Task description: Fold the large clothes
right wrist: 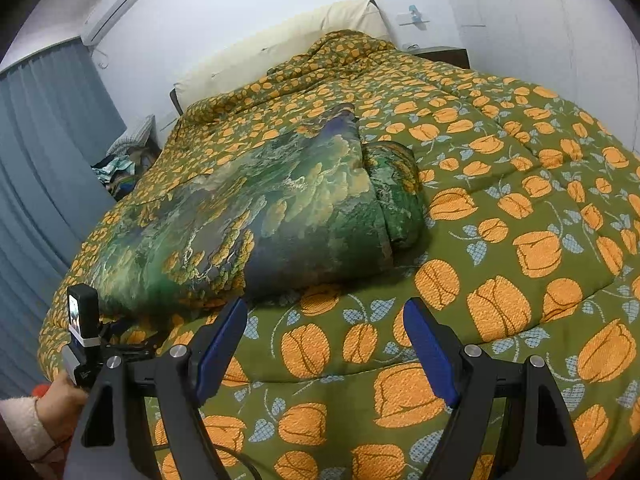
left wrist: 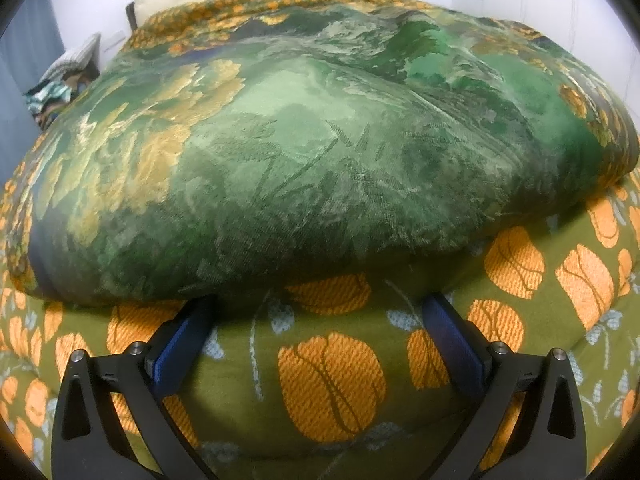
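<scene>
A large padded garment [left wrist: 304,152] in a green, gold and blue landscape print lies folded into a thick bundle on the bed; it also shows in the right wrist view [right wrist: 272,212]. My left gripper [left wrist: 318,306] is open and empty, low on the bedspread, its left fingertip [left wrist: 200,312] at the bundle's near edge. My right gripper [right wrist: 326,312] is open and empty, above the bedspread just short of the bundle's near edge. The left gripper's body [right wrist: 86,340] shows at the lower left of the right wrist view, held in a hand.
The bed is covered by an olive quilt with orange flowers [right wrist: 500,220]. Cream pillows [right wrist: 288,44] lie at the headboard. A blue curtain [right wrist: 36,184] hangs at the left, a heap of clothes [right wrist: 120,168] beside the bed, a dark nightstand [right wrist: 444,56] at the far right.
</scene>
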`<act>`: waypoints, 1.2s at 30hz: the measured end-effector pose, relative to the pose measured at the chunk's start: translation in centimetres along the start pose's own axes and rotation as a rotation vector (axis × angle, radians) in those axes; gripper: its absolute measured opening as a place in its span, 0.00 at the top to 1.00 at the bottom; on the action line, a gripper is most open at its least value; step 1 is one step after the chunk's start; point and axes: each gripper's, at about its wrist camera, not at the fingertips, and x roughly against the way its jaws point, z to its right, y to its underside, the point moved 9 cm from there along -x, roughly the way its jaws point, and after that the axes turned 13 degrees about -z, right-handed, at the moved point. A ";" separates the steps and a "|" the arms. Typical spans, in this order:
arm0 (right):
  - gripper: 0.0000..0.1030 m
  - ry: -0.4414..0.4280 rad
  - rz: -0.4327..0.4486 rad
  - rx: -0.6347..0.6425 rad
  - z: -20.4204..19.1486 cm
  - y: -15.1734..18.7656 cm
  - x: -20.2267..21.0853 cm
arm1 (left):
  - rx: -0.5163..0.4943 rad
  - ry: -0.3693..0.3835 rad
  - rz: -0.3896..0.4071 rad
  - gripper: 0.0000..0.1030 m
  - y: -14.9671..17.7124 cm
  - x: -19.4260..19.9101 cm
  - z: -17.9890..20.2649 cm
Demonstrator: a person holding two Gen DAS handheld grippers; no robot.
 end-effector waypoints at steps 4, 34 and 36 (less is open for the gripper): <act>0.22 -0.026 -0.005 -0.013 0.0 0.0 0.0 | 0.048 0.064 -0.147 0.00 0.3 0.0 -0.5; 0.70 0.401 0.295 0.558 -14.0 -8.4 -2.2 | -0.433 0.479 -0.214 0.09 -20.5 15.4 20.4; 0.70 0.458 0.330 0.710 -17.4 -7.5 -2.2 | -0.437 0.436 -0.230 0.05 -20.0 16.0 19.6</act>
